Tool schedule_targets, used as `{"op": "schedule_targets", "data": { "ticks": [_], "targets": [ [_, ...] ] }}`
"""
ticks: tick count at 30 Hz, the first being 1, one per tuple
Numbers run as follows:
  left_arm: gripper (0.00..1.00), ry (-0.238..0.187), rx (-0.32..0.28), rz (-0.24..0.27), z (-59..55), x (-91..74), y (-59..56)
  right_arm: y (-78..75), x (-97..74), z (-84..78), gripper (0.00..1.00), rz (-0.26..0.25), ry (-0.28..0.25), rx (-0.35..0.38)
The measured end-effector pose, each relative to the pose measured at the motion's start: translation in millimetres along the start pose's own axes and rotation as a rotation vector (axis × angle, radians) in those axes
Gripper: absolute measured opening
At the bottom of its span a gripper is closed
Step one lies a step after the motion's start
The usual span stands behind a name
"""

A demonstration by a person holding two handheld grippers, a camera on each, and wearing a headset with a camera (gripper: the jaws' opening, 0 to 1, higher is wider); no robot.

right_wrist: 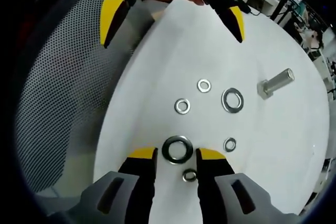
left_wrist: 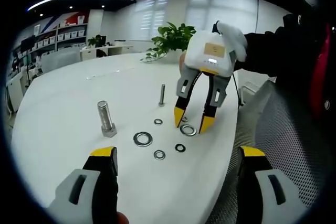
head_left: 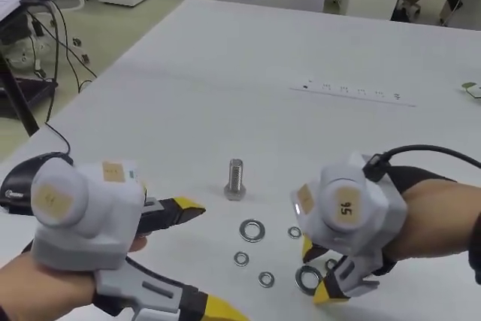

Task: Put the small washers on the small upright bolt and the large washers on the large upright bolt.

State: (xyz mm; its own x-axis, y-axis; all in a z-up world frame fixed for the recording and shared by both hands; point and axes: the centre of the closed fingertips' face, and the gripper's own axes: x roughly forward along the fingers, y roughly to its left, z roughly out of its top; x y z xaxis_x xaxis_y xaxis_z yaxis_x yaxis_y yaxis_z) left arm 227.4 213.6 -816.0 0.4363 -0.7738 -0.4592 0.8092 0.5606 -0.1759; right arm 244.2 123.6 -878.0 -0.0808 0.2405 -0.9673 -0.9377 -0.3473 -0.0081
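Now the right gripper's (right_wrist: 177, 156) open jaws straddle a large washer (right_wrist: 168, 150) lying flat on the table (head_left: 225, 73); the left gripper (head_left: 209, 259) hangs open. Closing unevenly could skid the thin ring away, ungripped.

The left claw (head_left: 209, 258) lies low and nearly level, gripped by the left hand (head_left: 45, 287), its jaws spread wide; the right claw (head_left: 319, 272) tips steeply downward from the right hand (head_left: 432, 223), its jaws parted by a narrower gap; the two claws face each other, well apart.
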Motion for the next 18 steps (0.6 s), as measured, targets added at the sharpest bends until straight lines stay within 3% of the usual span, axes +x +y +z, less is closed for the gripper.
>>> {"op": "schedule_targets", "data": {
  "ticks": [18],
  "targets": [
    [0.94,-0.007,0.0,0.009,2.2,1.4,2.3,0.4,0.7,-1.9,0.24,-0.001,0.036,-0.01]
  ]
}}
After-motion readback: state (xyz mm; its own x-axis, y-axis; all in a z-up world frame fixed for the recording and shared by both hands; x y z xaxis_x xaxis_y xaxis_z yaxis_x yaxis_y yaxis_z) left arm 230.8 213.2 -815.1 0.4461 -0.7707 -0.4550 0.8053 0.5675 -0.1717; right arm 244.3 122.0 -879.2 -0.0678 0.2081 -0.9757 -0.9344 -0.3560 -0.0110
